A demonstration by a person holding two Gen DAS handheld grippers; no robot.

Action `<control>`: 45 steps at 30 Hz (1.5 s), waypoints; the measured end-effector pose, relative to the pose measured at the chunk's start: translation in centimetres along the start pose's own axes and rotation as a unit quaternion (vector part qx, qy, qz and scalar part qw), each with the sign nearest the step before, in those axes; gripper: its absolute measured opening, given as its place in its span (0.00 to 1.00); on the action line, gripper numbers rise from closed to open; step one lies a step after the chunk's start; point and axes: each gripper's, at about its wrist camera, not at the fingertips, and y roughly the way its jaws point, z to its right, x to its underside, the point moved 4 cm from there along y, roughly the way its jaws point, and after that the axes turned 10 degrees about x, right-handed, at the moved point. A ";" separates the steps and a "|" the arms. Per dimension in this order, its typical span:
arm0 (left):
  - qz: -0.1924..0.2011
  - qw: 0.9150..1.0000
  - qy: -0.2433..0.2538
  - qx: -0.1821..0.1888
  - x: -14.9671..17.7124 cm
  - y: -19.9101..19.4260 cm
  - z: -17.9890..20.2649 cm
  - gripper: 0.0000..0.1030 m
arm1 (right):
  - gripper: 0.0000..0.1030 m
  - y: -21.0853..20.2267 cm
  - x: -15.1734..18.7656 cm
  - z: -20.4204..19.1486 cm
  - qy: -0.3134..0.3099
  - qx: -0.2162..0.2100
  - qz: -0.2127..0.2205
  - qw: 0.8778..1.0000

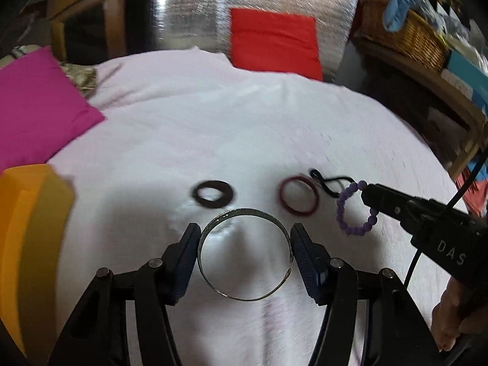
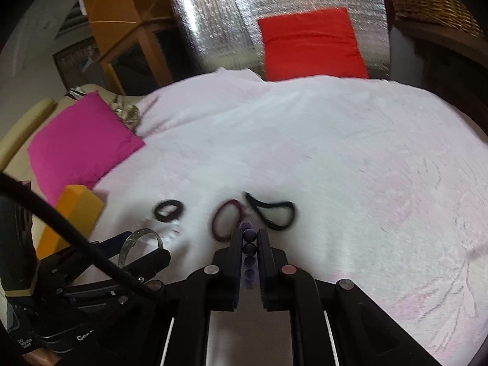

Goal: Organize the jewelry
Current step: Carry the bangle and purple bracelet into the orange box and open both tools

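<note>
I see a bed with a pale pink spread [image 1: 244, 128], a magenta pillow [image 1: 39, 106] at its left. My left claw [image 1: 245, 241] grips a silver cuff bangle [image 1: 244, 253] across its width, apparently lifted off the spread, though blur hides that. My right claw [image 2: 248, 238] is clenched on a purple bead bracelet [image 1: 353, 210]. On the spread lie a dark red bangle [image 1: 299, 195], a brown ring [image 1: 213, 193] and a black loop [image 2: 271, 210].
</note>
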 end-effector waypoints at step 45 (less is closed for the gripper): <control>0.016 0.949 -0.237 -0.210 10.6 -15.5 -28.0 0.62 | 0.11 4.4 1.9 -36.9 -0.151 -0.226 -0.055 0.961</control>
